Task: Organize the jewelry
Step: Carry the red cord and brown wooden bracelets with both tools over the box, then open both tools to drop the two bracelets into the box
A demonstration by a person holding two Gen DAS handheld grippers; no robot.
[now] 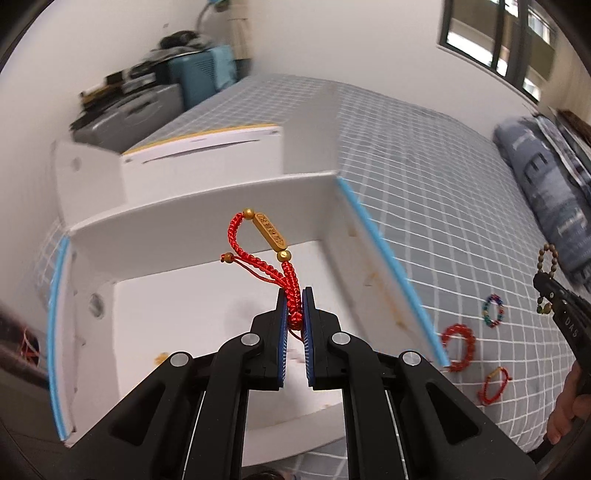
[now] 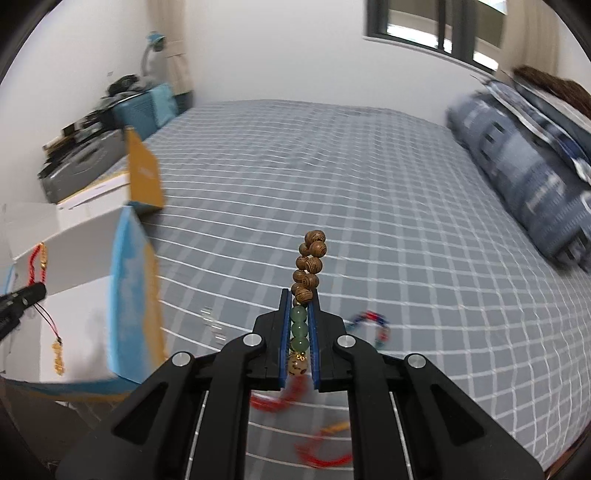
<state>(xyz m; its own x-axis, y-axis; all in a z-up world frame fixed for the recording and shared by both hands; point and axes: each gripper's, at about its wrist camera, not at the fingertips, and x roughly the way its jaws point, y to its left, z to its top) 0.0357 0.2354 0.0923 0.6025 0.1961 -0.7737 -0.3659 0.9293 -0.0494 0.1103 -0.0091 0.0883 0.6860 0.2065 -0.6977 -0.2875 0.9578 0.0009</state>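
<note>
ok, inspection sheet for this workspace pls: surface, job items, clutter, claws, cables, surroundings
Surface: bed with grey checked sheet.
Job's things: open white box; red bead bracelet, multicolour bead bracelet and red cord bracelet lie on the sheet right of the box.
Clutter: folded blue bedding.
Claws: left claw shut on red braided bracelet, above the box; right claw shut on wooden bead bracelet, over the sheet.
Cables: nothing seen.
Surroundings: white wall, window, stacked items beside the bed.

Box (image 1: pixel 207 229) on bed (image 1: pixel 424 177), bracelets (image 1: pixel 460 347) beside, seemingly.
</note>
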